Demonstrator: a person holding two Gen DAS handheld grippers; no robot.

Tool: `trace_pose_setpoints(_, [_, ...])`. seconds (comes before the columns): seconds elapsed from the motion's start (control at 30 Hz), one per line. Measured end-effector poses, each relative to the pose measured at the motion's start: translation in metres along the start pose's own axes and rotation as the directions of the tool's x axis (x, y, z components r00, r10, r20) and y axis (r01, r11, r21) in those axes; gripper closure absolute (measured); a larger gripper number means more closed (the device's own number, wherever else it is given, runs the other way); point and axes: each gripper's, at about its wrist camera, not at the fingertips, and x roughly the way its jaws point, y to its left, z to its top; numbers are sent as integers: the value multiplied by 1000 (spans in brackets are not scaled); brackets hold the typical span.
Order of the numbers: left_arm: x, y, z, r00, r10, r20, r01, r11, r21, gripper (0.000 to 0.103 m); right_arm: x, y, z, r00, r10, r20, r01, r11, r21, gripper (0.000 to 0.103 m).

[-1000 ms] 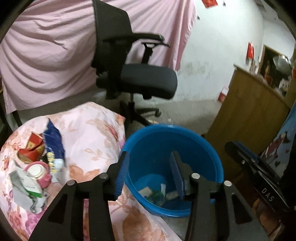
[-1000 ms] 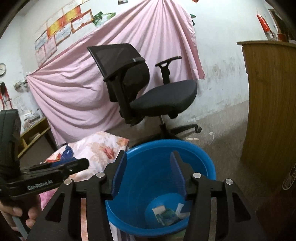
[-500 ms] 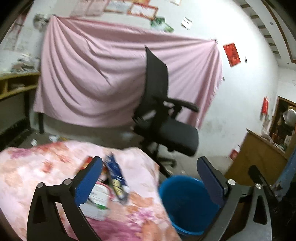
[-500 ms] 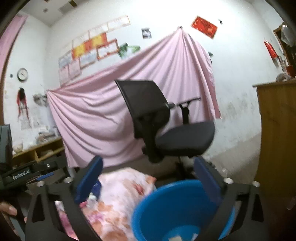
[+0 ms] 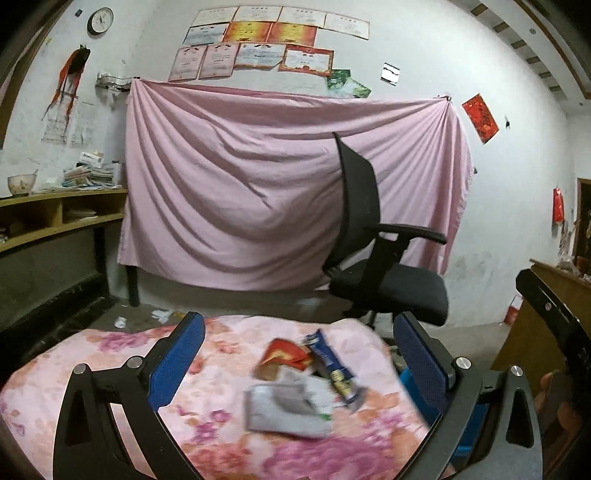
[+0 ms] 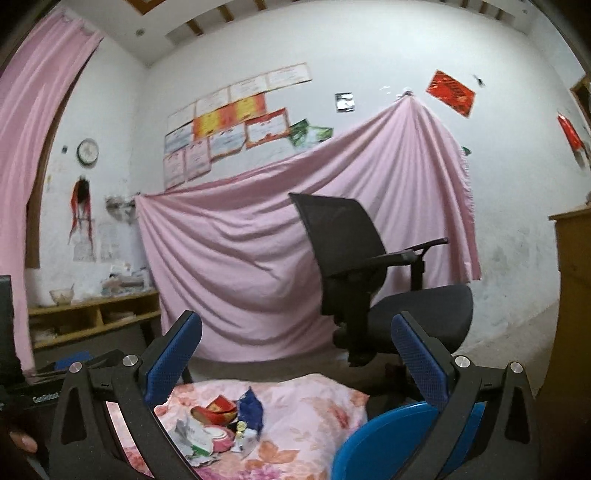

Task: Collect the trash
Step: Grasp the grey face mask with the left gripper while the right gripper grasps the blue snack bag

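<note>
Left gripper (image 5: 299, 360): fingers spread wide apart, nothing between the blue pads. It hangs above a worktop covered by a pink floral cloth (image 5: 110, 362). Right gripper (image 6: 295, 354): fingers likewise wide apart and empty, raised above the near edge of the same cloth (image 6: 314, 410), with the left gripper's black body visible at the far left of its view.

The trash lies in one loose cluster on the cloth, toward the side nearest the bucket:
- a red packet (image 5: 286, 354), crumpled, at the far end of the cluster;
- a dark blue wrapper (image 5: 330, 365) with yellow print, just beside the red packet;
- a grey-white crumpled carton (image 5: 288, 406), nearest the left gripper, blurred;
- a pink-rimmed cup (image 6: 218, 437), seen only from the right wrist view, between the carton and the blue wrapper.

A blue plastic bucket (image 6: 373, 439) stands beside the worktop's edge, under the right finger of the right gripper; in the left wrist view only a strip of it (image 5: 410, 376) shows behind the right finger. Its contents are not visible.

Surroundings: a black mesh-back office chair (image 5: 380, 258) stands on the bare concrete floor beyond the worktop. Behind it a pink sheet (image 5: 258, 192) hangs across the white wall, with framed certificates (image 5: 258, 40) and a round clock (image 5: 100, 20) above. A wooden shelf unit (image 5: 55, 218) with stacked papers and a bowl runs along the left; a wooden cabinet (image 6: 572, 295) stands at the right.
</note>
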Motion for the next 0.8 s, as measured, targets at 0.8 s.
trace_pose_setpoints(0.8, [80,68,-74,885,-86,-457,-2,982,-189,6,112,48,-92,815,-11,-579,-38,997,-73,39])
